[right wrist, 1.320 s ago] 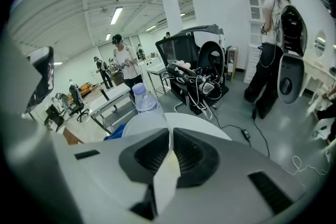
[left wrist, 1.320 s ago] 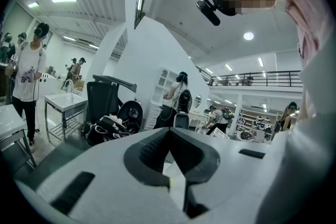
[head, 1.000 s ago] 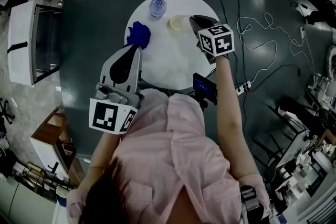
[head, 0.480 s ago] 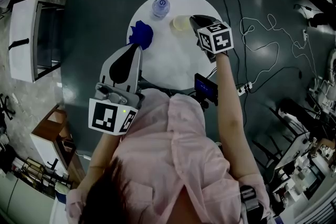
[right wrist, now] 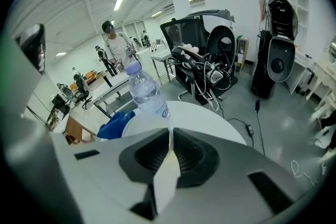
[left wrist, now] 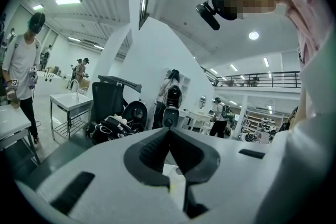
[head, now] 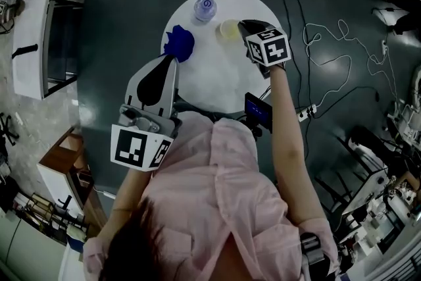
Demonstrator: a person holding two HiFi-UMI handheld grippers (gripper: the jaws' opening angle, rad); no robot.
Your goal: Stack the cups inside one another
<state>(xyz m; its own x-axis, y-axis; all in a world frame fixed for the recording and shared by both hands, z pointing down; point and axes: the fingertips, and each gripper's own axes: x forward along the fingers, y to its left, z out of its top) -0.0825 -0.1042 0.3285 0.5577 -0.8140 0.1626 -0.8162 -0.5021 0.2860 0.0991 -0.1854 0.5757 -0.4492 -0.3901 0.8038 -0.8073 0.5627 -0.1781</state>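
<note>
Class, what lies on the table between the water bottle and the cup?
Nothing: in the head view, bare white table separates the water bottle from the cup.

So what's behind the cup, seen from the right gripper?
A clear bottle stands behind it, with a blue cloth to its left, both on the white table. The right gripper has its jaws shut on the cup wall, covering most of it.

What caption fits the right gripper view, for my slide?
Right claw pinching the wall of a pale cup, water bottle and blue cloth beyond.
</note>
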